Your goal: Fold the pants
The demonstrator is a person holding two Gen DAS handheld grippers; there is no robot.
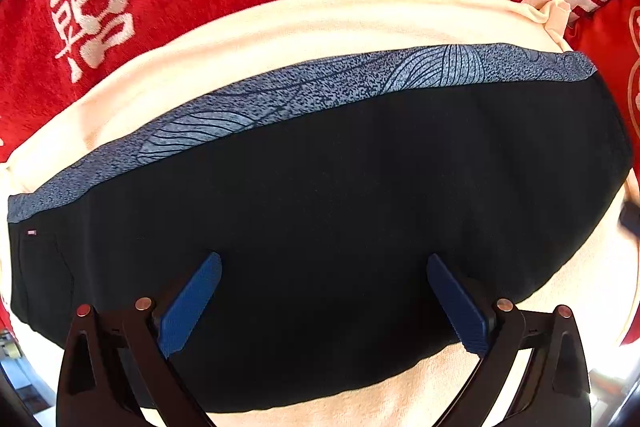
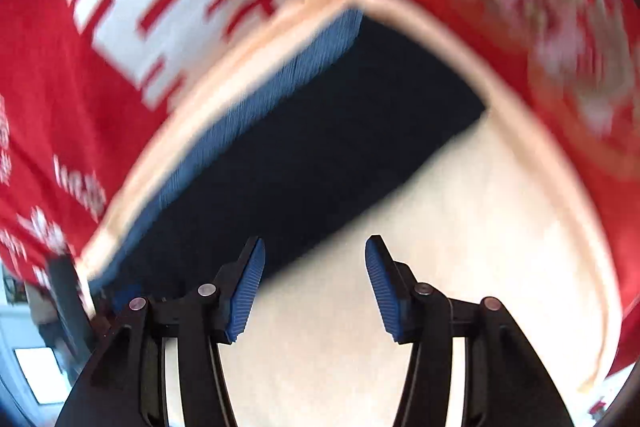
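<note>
While the folded dark pants (image 1: 320,227) lie on a cream cloth (image 1: 280,23), the left gripper (image 1: 324,299) hangs released above them; the right gripper (image 2: 315,283) is released too, holding nothing

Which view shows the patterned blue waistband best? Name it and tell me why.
The left wrist view. There the waistband runs sharp across the whole frame along the top of the dark pants, its line pattern readable. The right wrist view is motion-blurred: the waistband is only a streaky blue strip, shown at a slant, its pattern lost.
</note>
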